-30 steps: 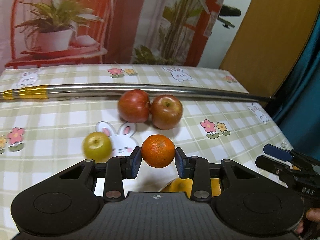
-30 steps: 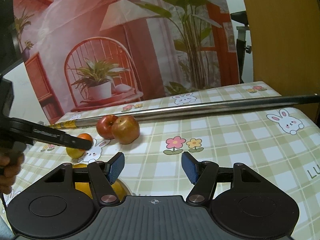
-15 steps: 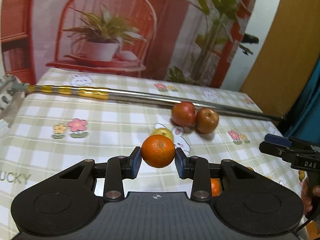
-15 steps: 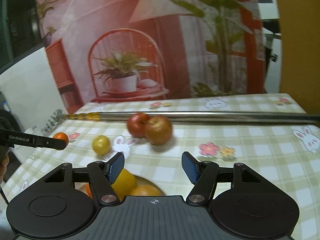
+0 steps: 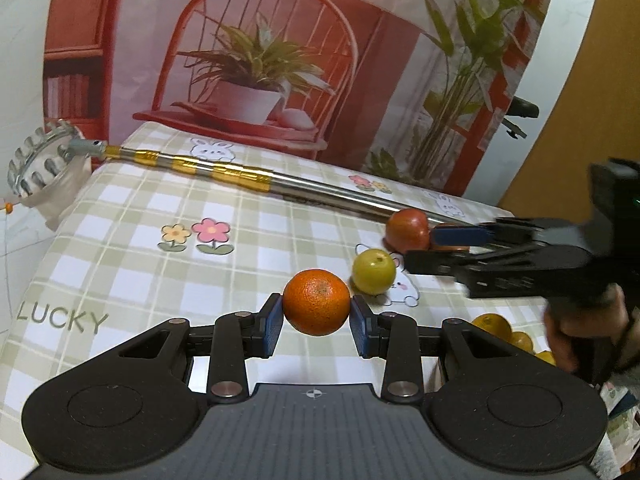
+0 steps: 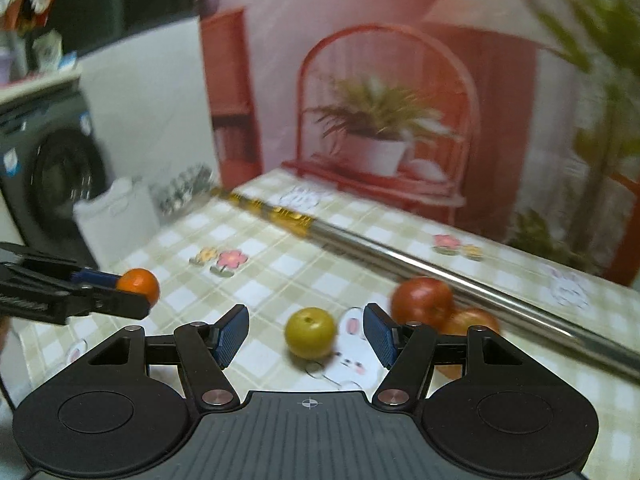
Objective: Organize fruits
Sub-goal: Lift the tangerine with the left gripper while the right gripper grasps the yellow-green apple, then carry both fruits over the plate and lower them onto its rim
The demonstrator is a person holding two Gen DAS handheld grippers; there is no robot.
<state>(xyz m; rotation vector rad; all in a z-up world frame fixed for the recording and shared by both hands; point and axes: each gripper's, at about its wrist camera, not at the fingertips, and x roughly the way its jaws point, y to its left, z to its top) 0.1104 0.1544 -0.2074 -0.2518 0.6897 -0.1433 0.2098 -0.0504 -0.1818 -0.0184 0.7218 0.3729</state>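
Observation:
My left gripper (image 5: 316,316) is shut on an orange (image 5: 316,301) held above the checked tablecloth (image 5: 160,248). The right wrist view shows the same orange (image 6: 138,284) at the far left in the left gripper (image 6: 132,294). A small yellow-green fruit (image 6: 309,332) lies on the cloth beyond my right gripper (image 6: 306,334), whose jaws stand open around empty air. Two red apples (image 6: 422,300) touch each other just right of it. In the left wrist view the yellow-green fruit (image 5: 374,271) lies under the fingertips of the right gripper (image 5: 420,246), with one red apple (image 5: 407,227) behind.
A long metal pole (image 5: 280,184) with gold tape lies across the back of the table. Several oranges (image 5: 504,332) sit low at the right by a person's hand (image 5: 576,332). A glass dish (image 5: 36,164) stands off the table's left corner. A washing machine (image 6: 52,176) is at far left.
Both grippers swung left across the table. The left carried the orange away from the apples. The right moved over the yellow-green fruit, and its view is now blurred.

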